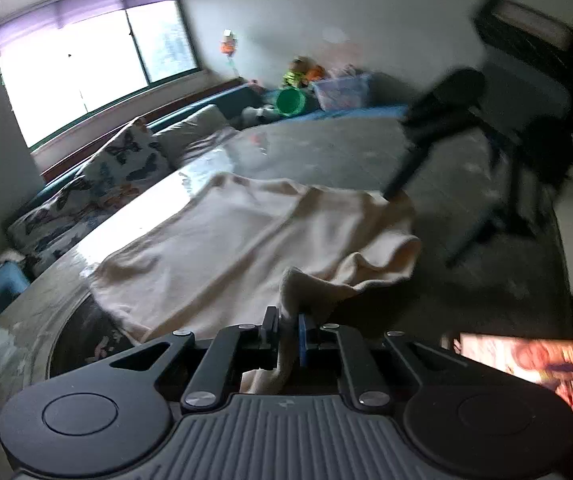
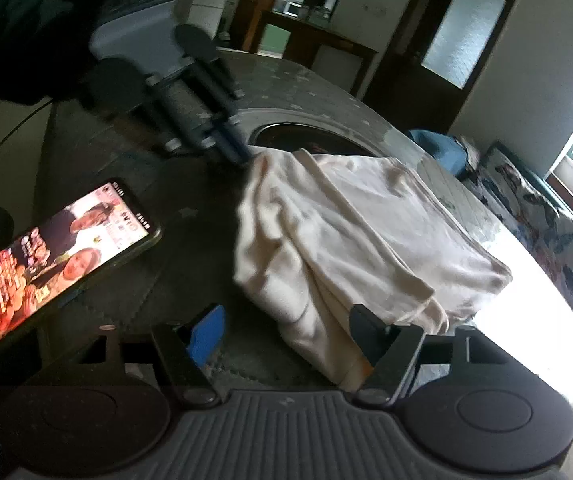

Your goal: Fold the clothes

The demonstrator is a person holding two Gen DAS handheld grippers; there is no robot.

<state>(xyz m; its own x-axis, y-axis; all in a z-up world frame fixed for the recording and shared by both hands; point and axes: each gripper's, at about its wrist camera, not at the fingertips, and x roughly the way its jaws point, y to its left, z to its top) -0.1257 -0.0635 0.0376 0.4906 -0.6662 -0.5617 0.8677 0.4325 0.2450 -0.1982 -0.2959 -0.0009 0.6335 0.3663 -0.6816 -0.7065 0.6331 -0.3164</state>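
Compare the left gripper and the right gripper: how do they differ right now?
The left gripper is shut on a pinched corner of the cream garment; the right gripper is open, the garment's edge lying loose between its fingers. Both point down at the same garment on the table.

A phone (image 2: 62, 258) lies flat on the grey tabletop (image 2: 318, 92) with its screen lit and showing colourful pictures. Behind the tabletop there is a sofa with a butterfly-print cushion (image 1: 126, 168) under a bright window (image 1: 86, 64) with a purple blind. Farther along are a green bucket (image 1: 291, 101) and a clear plastic box (image 1: 342, 90). A dark wooden door (image 2: 452, 32) with frosted glass stands in the far wall.
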